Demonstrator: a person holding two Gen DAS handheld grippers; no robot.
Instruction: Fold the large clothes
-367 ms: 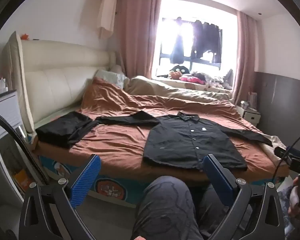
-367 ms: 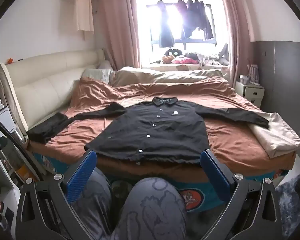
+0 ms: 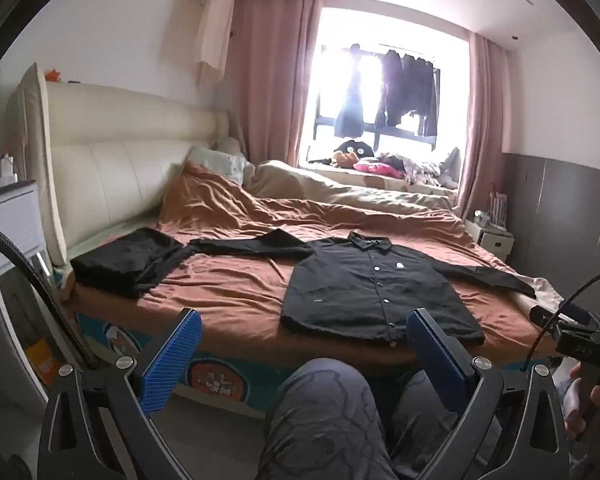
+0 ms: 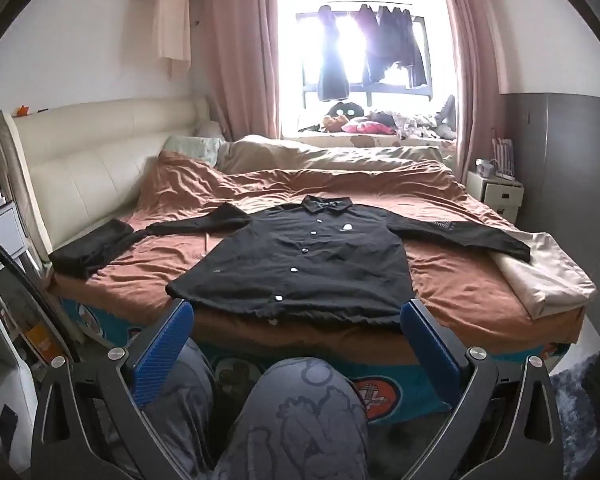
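Observation:
A black button-up shirt [image 3: 372, 292] [image 4: 300, 264] lies flat and face up on the brown bedspread [image 3: 228, 292] [image 4: 460, 280], both sleeves spread out sideways and its hem at the near bed edge. My left gripper [image 3: 300, 344] is open and empty, held in front of the bed above my knees, left of the shirt. My right gripper [image 4: 296, 336] is open and empty, centred just short of the shirt's hem.
A folded black garment [image 3: 128, 264] [image 4: 92, 248] lies at the bed's left edge near the cream headboard [image 3: 112, 168]. A beige folded blanket [image 4: 544, 276] lies at the bed's right corner. A white nightstand [image 4: 496, 196] stands far right. My knees [image 4: 296, 412] are below the grippers.
Both views have shifted only slightly. The shirt and both grippers stay as they were.

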